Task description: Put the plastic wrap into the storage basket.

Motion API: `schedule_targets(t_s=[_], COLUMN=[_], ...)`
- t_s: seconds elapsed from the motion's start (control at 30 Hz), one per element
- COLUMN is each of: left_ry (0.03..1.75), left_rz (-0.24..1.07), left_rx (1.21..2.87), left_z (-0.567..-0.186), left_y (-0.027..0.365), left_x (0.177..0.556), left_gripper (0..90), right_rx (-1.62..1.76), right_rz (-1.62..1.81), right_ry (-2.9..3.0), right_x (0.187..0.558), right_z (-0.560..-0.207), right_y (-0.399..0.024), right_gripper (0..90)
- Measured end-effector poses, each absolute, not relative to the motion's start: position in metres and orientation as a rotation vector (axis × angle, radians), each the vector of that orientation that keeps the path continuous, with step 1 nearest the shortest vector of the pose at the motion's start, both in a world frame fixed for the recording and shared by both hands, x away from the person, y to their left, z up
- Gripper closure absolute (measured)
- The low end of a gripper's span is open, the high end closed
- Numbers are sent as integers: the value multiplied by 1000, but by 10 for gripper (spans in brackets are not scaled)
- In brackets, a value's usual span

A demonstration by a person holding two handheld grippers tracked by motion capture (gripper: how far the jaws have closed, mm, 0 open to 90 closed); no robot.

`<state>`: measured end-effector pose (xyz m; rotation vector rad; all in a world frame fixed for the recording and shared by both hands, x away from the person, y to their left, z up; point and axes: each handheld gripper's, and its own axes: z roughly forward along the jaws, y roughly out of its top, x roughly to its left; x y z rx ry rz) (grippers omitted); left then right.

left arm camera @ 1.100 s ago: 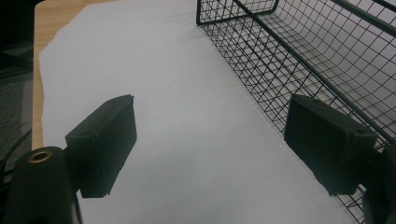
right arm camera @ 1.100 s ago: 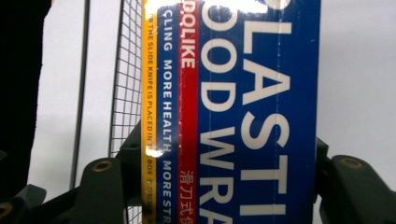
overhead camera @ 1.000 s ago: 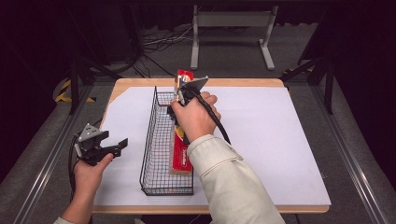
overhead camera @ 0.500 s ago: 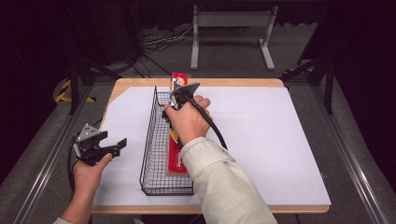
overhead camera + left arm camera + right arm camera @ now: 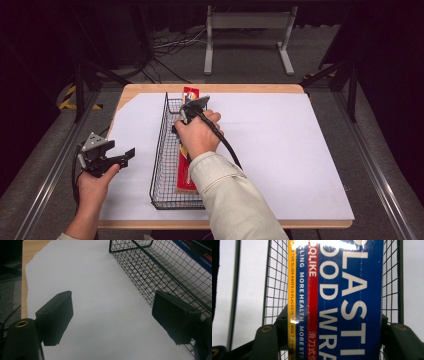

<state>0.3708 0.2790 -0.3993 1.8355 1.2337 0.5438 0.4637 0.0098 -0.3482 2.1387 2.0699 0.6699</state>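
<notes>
One wire basket (image 5: 165, 165), one plastic wrap box (image 5: 347, 300), two grippers.

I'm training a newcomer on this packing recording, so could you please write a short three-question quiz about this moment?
1. True or false: the left gripper holds the plastic wrap box.
2. Where does the box's lower end sit? A) on the bare white sheet B) in the wire basket C) on the floor
3. Fill in: the right gripper is shut on the ____.

Key: 1 false, its jaws stand open over the white sheet. 2 B. 3 plastic wrap box.
</notes>
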Motion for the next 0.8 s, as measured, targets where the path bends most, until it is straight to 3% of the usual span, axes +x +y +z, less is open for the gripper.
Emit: schedule_targets(t_s=[0.8], left_ry=[1239], left_rz=[544], left_rx=[1838], left_z=[-401], left_y=[279], left_x=[373], left_gripper=[179], right_rx=[2155], right_rz=[502], right_ry=[2123], right_x=[467], right_z=[-379], right_y=[17], right_gripper=[396])
